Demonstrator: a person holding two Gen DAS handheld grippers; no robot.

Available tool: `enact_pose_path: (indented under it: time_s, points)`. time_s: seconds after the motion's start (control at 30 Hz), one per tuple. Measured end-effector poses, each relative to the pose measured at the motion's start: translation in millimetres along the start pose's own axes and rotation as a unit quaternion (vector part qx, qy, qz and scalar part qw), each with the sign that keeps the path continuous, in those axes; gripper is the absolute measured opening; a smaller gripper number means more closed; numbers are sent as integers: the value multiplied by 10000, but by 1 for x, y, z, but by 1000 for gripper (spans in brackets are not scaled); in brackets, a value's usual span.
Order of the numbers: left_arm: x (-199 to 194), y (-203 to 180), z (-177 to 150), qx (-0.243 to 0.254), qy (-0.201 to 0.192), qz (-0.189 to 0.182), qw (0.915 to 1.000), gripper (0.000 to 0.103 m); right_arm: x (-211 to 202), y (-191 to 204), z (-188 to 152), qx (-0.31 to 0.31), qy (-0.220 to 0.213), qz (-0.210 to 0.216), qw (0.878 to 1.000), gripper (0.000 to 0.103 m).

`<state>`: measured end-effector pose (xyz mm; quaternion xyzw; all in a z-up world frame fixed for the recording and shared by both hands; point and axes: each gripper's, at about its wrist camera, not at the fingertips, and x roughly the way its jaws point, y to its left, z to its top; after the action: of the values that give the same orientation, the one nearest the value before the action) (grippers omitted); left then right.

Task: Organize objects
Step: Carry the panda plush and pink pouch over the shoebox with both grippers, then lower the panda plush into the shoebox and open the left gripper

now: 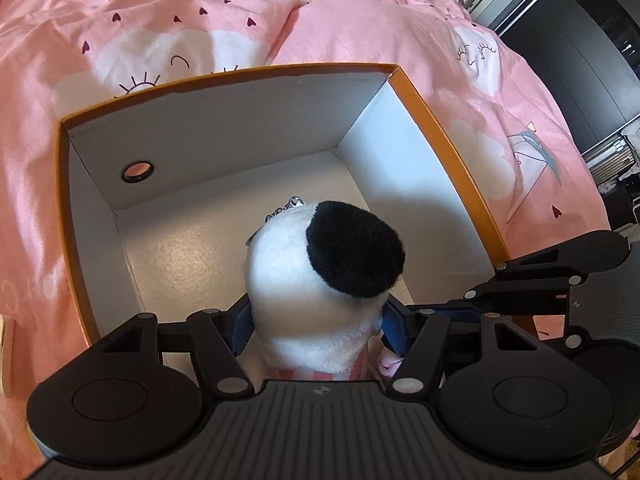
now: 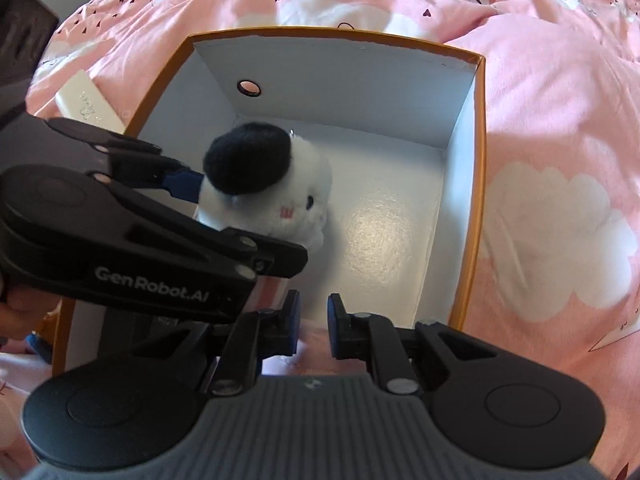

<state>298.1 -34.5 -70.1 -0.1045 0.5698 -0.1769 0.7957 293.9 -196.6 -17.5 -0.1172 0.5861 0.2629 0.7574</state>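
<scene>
Risk noted first: the plush toy is pinched low on its body only, so its heavy head could tip forward out of the grip, or the chain at its top could snag on release. A drop from here would probably still land inside the box, since the toy is held above the white floor.

Left gripper: fingers closed on the plush toy, one blue pad pressed to each side of it. The toy's black ear and white head project ahead of the fingertips, over the box interior.

Right gripper: fingers nearly together, a narrow gap visible, nothing held. The toy sits ahead and to the left of these fingertips, well apart.

Beyond the fingers: the far box wall with a round hole, then the pink bedcover. A pale flat item lies outside the box, left of the right gripper's view.
</scene>
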Motion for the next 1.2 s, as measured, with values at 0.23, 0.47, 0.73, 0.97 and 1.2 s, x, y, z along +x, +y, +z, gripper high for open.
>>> enact_pose_path:
  time_s: [0.23, 0.47, 0.73, 0.97, 1.2]
  points:
    - [4, 6, -2, -168, 212, -127, 9996, 74, 6, -6, -3, 83, 56, 277, 9996, 14]
    - [4, 8, 1, -389, 243, -43, 9989, 76, -6, 0, -9, 28, -313, 140, 9994, 20]
    - [17, -4, 14, -311, 749, 677, 9944, 83, -20, 1, -18, -99, -675, -22, 9977, 24]
    - [5, 3, 15, -423, 709, 433, 9956, 85, -26, -1, -23, -108, -947, 61, 9954, 32]
    - [-48, 6, 16, -286, -89, 221, 9993, 84, -24, 6, -10, 98, -1166, 275, 9927, 54]
